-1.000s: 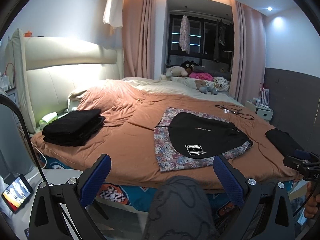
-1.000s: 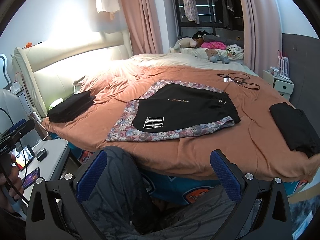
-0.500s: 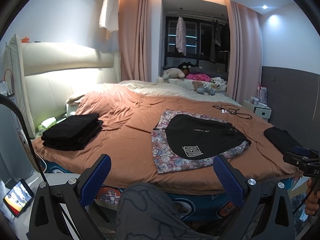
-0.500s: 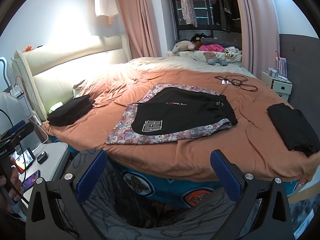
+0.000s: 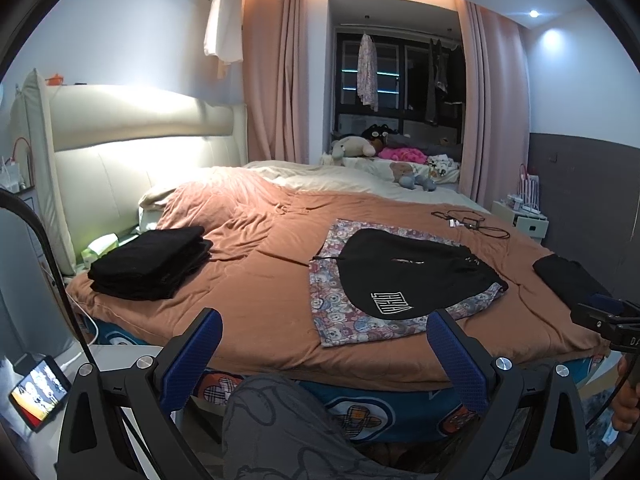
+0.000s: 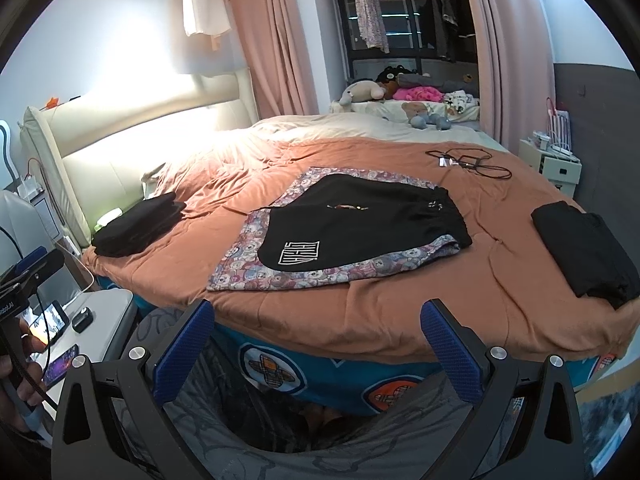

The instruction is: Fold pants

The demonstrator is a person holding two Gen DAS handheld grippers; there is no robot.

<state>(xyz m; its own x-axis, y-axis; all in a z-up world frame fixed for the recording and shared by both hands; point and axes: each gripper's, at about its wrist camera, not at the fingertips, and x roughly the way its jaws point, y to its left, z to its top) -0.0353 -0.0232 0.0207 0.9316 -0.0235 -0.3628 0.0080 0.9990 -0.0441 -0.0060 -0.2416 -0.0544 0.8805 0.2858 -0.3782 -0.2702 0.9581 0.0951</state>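
On the bed (image 6: 360, 320) black pants (image 6: 360, 224) are laid flat on a patterned cloth (image 6: 248, 264), not yet folded; the approach is judged in hand, and a reach forward is called for next. Both the left gripper (image 5: 324, 344) and right gripper (image 6: 316, 336) are held spread, empty, well short of the pants

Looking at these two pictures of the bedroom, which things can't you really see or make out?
- The pants: both views show folded black cloth, so the underside is hidden.
- White print on them: too small to read.
- Patterned cloth beneath: its middle is covered by the pants.
- Phone, left view: screen too small and blurred.
- The person: only a knee and a hand at the frame edges.
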